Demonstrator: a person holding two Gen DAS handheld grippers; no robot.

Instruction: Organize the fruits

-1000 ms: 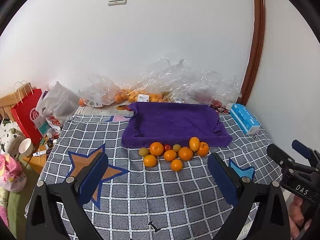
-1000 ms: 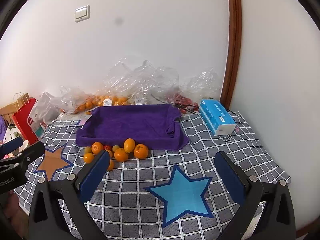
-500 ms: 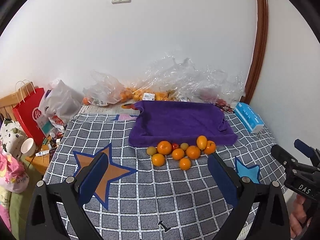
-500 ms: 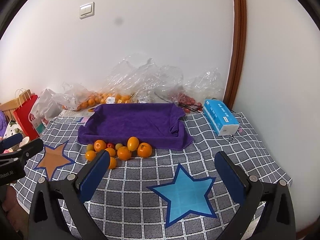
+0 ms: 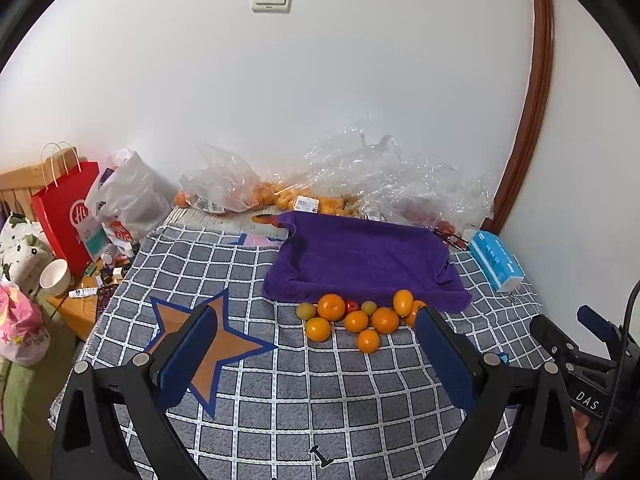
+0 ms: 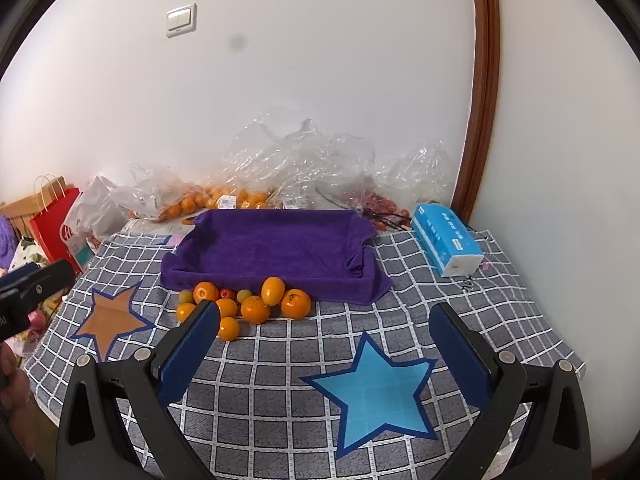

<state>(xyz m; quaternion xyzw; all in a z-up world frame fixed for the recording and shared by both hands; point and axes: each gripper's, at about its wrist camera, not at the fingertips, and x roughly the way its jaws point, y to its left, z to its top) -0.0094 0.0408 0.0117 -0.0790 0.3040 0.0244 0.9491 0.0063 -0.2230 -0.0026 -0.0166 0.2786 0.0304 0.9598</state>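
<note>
A cluster of loose fruit [image 5: 356,318] lies on the checked cloth in front of a purple towel [image 5: 364,258]: several oranges, two small green fruits, a small red one and an oval yellow-orange one [image 5: 402,302]. The cluster [image 6: 244,306] and the towel [image 6: 276,248] also show in the right wrist view. My left gripper [image 5: 316,332] is open and empty, held above the cloth short of the fruit. My right gripper [image 6: 324,324] is open and empty, to the right of the fruit.
Clear plastic bags with oranges [image 5: 280,196] and red fruit [image 6: 380,204] line the wall behind the towel. A blue tissue box [image 6: 446,242] lies at the right. A red paper bag [image 5: 66,216], a white bowl [image 5: 54,278] and clutter sit off the left edge.
Both grippers have shifted left, so the fruit and towel have slid to the right in both views. Both stay open and empty.
</note>
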